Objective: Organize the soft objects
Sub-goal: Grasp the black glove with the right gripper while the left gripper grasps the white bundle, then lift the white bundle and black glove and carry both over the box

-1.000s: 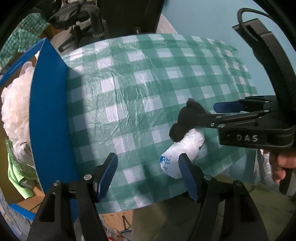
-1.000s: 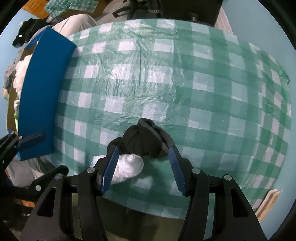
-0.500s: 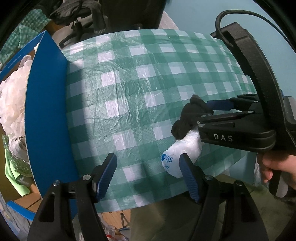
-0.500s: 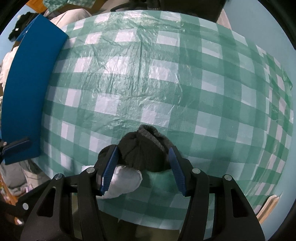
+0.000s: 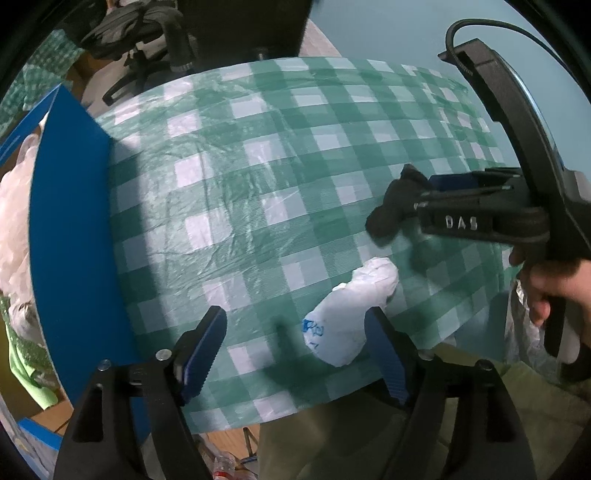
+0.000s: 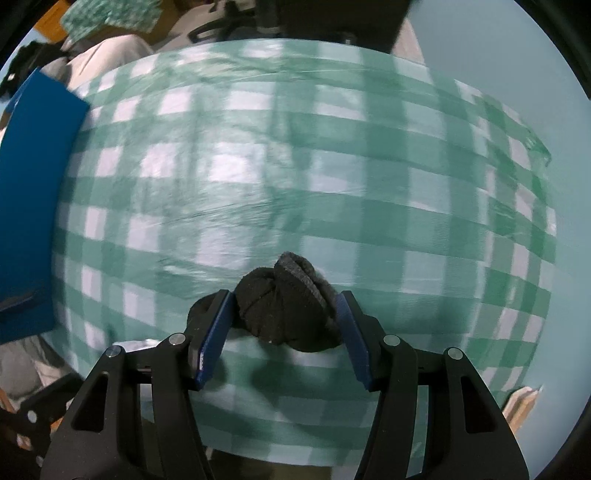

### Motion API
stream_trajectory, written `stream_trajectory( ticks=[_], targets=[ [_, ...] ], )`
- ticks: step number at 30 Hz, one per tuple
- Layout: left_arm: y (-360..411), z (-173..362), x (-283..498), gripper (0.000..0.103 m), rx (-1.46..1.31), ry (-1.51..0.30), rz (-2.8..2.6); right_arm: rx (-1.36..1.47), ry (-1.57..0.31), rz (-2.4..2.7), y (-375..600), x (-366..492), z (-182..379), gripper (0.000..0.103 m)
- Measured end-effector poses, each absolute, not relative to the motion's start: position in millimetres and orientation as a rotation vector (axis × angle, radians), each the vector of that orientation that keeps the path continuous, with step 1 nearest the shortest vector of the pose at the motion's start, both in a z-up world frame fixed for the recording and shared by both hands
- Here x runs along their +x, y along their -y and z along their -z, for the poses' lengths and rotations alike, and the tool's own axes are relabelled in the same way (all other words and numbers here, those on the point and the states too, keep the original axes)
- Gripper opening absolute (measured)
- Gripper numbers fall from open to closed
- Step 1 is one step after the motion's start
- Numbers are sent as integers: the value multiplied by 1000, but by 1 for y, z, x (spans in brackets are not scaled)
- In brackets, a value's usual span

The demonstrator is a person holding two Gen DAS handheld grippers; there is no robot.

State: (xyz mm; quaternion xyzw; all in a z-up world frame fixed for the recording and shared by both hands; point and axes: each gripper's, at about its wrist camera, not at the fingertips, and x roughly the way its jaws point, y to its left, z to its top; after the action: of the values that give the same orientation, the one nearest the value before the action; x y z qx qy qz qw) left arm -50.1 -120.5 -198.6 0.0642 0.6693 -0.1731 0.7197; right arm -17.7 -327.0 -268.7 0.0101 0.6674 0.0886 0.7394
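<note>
My right gripper (image 6: 282, 328) is shut on a balled black sock (image 6: 286, 310) and holds it a little above the green checked tablecloth (image 6: 295, 184). In the left wrist view the same sock (image 5: 397, 208) hangs from the right gripper (image 5: 417, 201) at the right. A crumpled white plastic bag (image 5: 349, 312) with blue print lies on the cloth near the front edge. My left gripper (image 5: 295, 339) is open and empty, with the bag just inside its right finger.
A blue-walled box (image 5: 70, 236) stands at the table's left edge, holding white plastic bags (image 5: 14, 206) and a green cloth (image 5: 29, 365). It shows in the right wrist view (image 6: 33, 184) too. A chair with dark clothes (image 5: 140, 26) stands beyond the table.
My right gripper has lifted the black sock off the white bag and up from the cloth. The bag stays on the table. The left gripper has hardly moved.
</note>
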Motion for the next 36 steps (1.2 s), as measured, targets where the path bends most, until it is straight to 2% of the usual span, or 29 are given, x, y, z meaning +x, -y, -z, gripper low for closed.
stream_trajectory(
  ticks=[9,21,24,26,30,36],
  targets=[
    [145,207,-54,86,147,-1495,470,96,-1475,-129,371,-14,269,57],
    [175,252,-73,86,293,-1553,465,143,-1439,-192,406,-34,257,57],
    [179,257,-77,78,297,-1550,442,89,-1423,-236,399,-38,247,57],
    [179,260,-77,63,281,-1564,423,55,-1420,-272,391,-38,244,57],
    [173,258,-76,61,233,-1554,392,-53,-1419,-337,374,-32,243,62],
    [166,253,-70,58,171,-1531,332,-229,-1404,-446,355,-34,248,62]
  ],
)
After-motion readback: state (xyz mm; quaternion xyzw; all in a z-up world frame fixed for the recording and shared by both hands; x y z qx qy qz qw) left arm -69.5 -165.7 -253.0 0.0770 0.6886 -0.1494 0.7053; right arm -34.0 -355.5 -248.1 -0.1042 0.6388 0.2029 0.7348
